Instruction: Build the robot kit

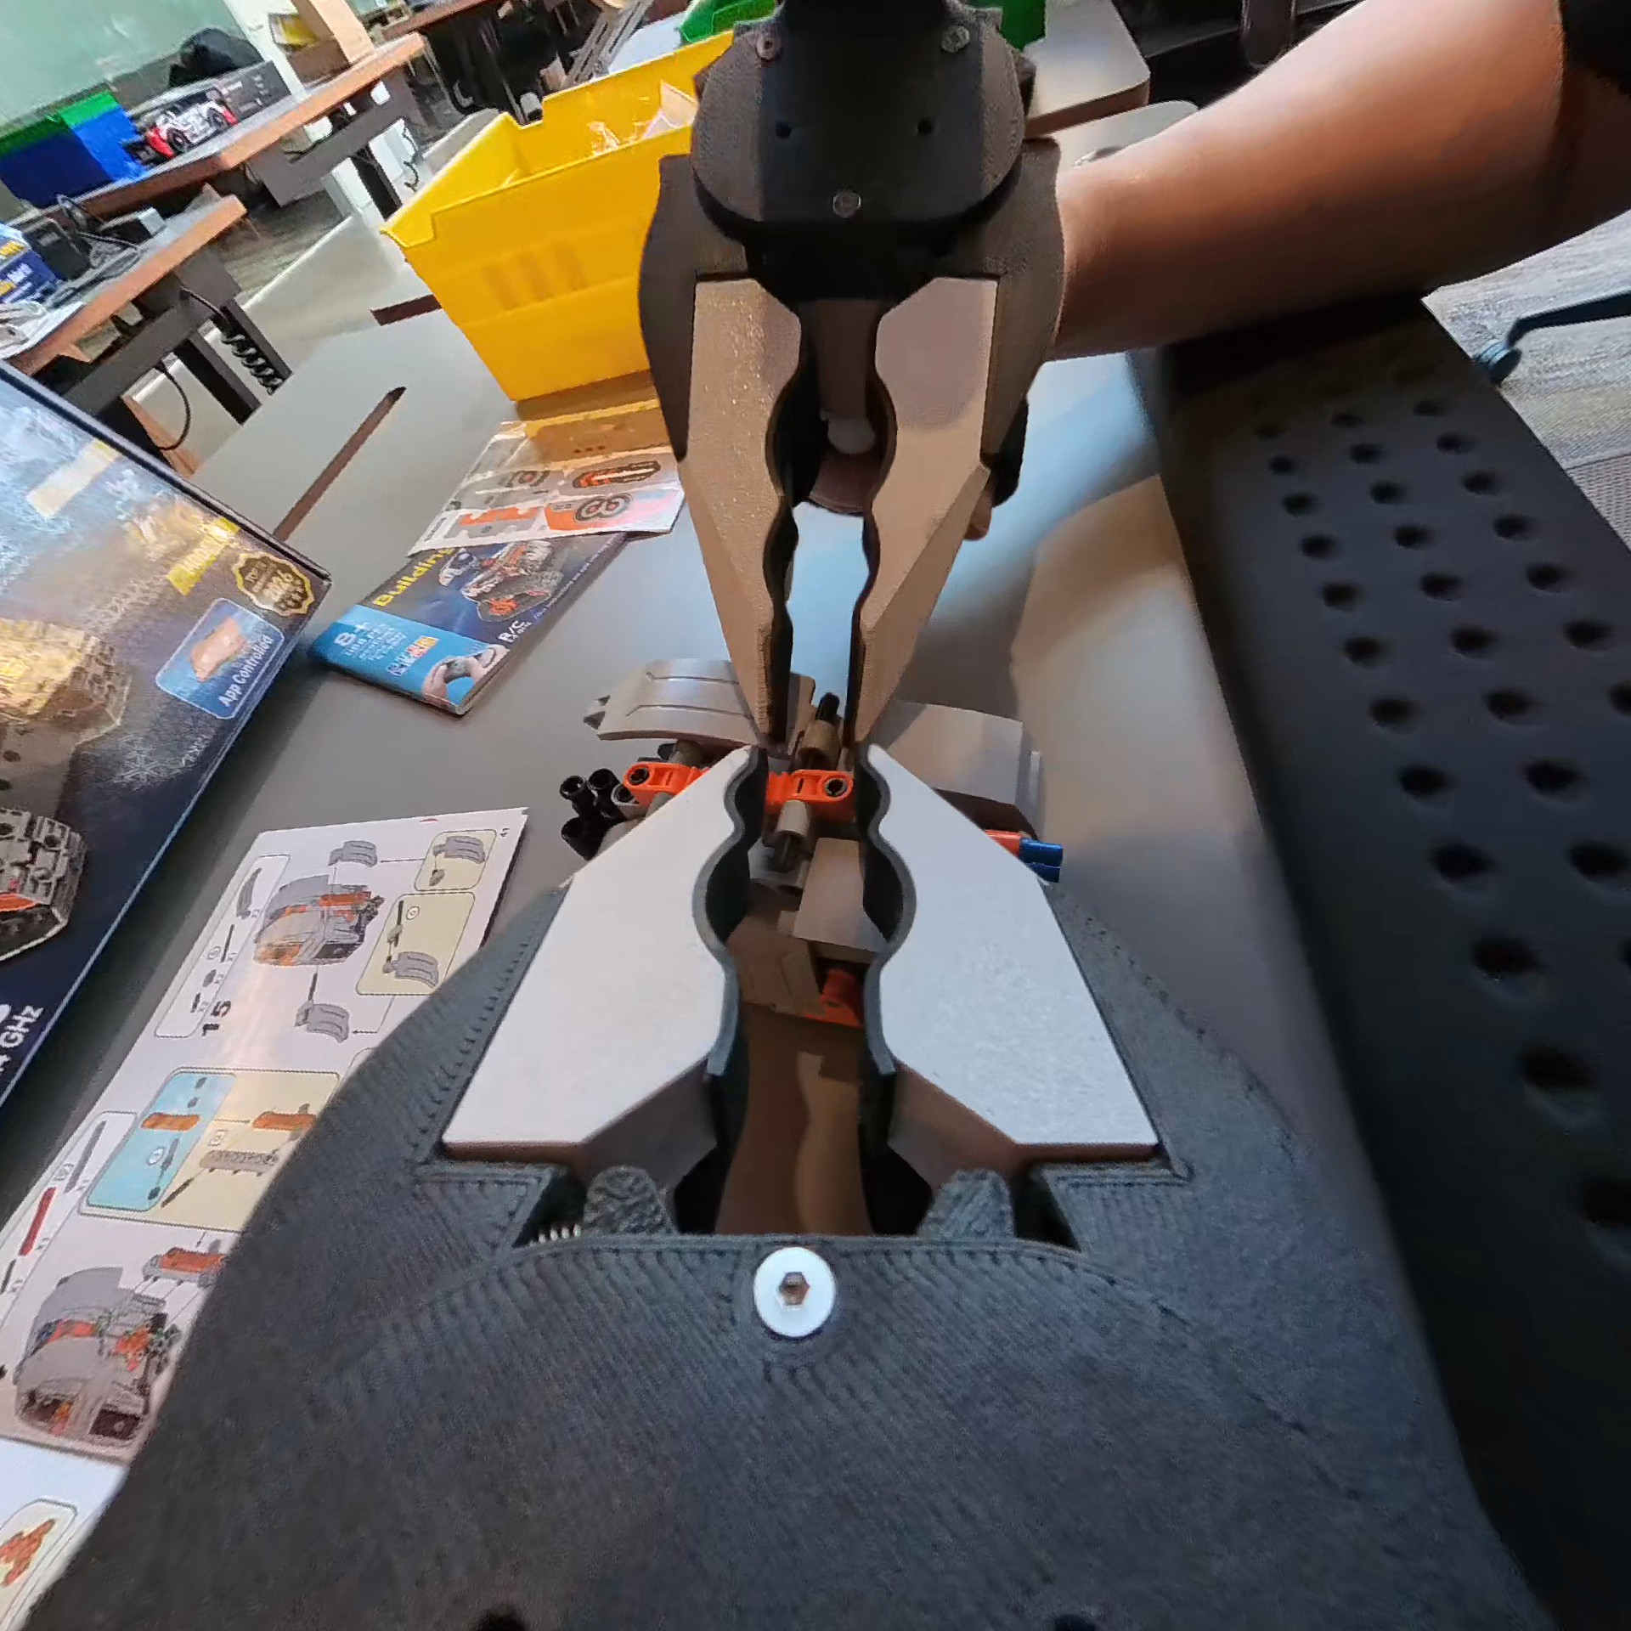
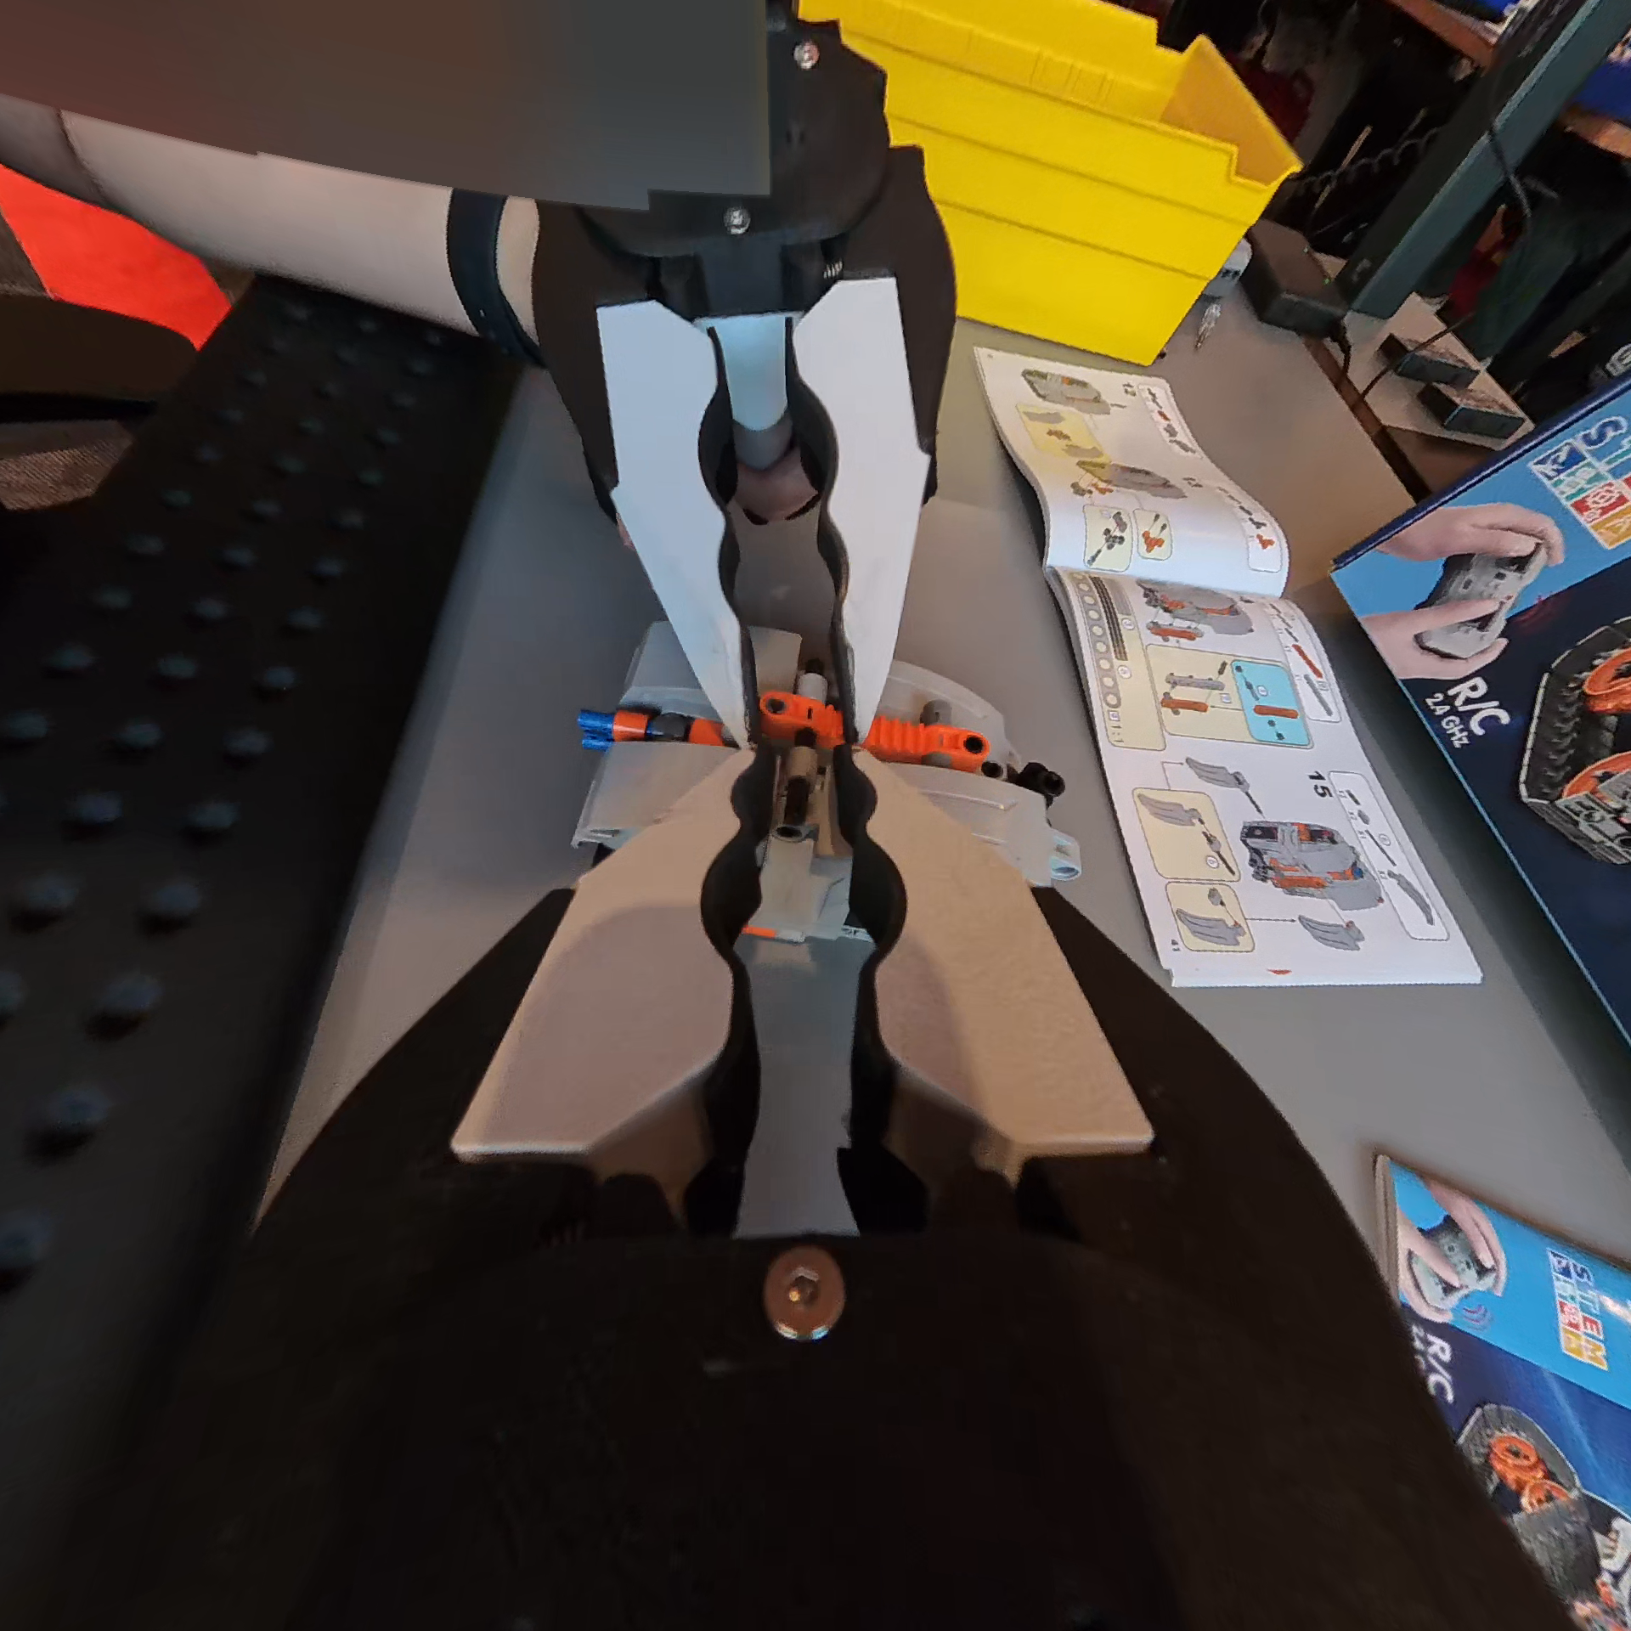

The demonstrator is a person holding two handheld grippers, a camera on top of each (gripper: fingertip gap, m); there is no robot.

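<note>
A partly built grey and orange brick model (image 1: 680,706) sits on the grey table (image 1: 371,732), and it also shows in the right wrist view (image 2: 953,821). An orange beam (image 1: 812,785) (image 2: 918,741) crosses its top. My left gripper (image 1: 810,766) reaches in from the near side, its jaws nearly closed around a grey block in the middle of the model. My right gripper (image 2: 799,757) faces it from the other side, jaws nearly closed around a small grey pin piece (image 2: 799,794). The two grippers' tips almost touch; each shows in the other's view, the right one (image 1: 814,728) and the left one (image 2: 797,731).
An open instruction booklet (image 1: 291,1015) (image 2: 1236,750), a dark toy box (image 1: 132,662) (image 2: 1544,662), a second booklet (image 1: 468,609) and a sticker sheet (image 1: 565,494) lie beside the model. A yellow bin (image 1: 529,238) (image 2: 1086,176) stands behind. A black perforated chair (image 1: 1412,706) (image 2: 176,706) borders the table. The grippers are tip to tip, or close to it.
</note>
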